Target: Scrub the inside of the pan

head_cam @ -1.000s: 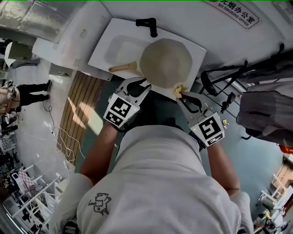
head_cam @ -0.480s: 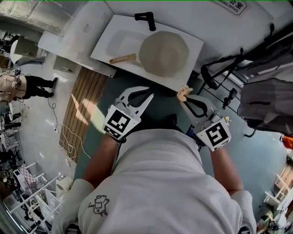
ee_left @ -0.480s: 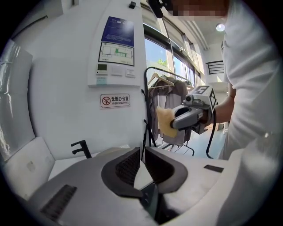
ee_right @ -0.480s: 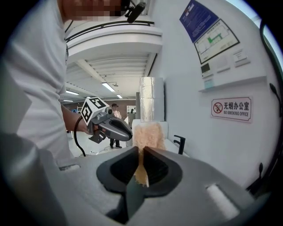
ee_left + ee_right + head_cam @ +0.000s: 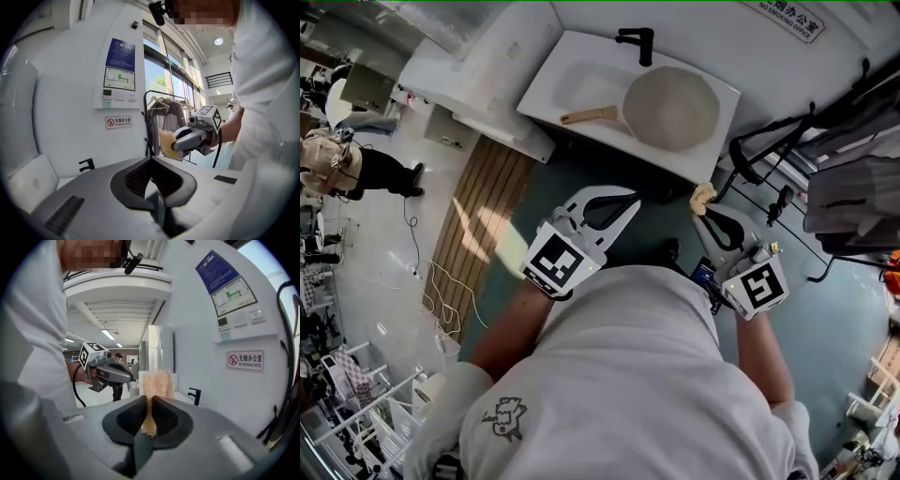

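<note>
- White wall, bearing a no-smoking sign, rises behind the sink; a teal floor spreads in front of it.
- The white sink holds the cream pan in its right half, wooden handle pointing to its left, by a black tap.
- The left gripper hangs over the floor, apart from the sink, its jaws just closed tip to tip on nothing.
- The right gripper, off the sink's right front corner, clamps a yellow sponge.
</note>
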Tool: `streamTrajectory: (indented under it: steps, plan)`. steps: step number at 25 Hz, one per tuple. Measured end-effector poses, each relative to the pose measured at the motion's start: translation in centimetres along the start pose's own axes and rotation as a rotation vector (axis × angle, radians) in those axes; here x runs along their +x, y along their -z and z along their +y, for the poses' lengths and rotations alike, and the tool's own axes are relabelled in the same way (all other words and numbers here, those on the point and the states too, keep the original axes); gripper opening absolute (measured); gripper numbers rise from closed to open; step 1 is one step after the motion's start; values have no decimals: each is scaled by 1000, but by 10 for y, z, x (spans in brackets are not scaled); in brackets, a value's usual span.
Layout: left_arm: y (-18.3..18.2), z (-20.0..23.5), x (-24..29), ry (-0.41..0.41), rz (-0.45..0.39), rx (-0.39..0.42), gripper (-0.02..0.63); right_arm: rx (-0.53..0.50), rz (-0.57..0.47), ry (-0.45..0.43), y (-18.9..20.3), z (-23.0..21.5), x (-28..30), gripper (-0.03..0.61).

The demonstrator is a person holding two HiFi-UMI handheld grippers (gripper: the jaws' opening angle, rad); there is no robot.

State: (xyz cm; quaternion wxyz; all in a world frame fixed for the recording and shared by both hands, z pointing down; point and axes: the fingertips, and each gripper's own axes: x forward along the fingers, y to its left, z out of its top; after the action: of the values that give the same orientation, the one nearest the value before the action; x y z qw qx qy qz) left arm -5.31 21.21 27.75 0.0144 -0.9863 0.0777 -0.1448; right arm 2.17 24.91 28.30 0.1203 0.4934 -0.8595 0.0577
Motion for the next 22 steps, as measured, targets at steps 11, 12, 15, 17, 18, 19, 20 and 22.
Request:
streamTrajectory:
  steps: [11,12,15,17,18,19,20,22]
  plan:
    - [22,5,-154,24,-78,-26,2,14,-40,65,-32,126,30,34]
    - [23,5,-162,28,-85,-41,2,14,-41,74,-35,135,31,34]
    - [22,5,-178,36,-104,-63,2,4,-51,88,-46,153,32,34]
    - [20,3,-182,46,-109,-54,2,6,-66,100,-50,160,29,34]
    - [20,1,-182,51,-111,-47,2,14,-71,108,-51,162,27,34]
    - [19,-1,-183,57,-113,-45,2,27,-73,115,-51,165,25,34]
    - [17,-2,-184,60,-116,-51,2,40,-72,122,-50,167,23,34]
    - [12,-2,-184,61,-121,-73,2,51,-76,135,-52,167,22,34]
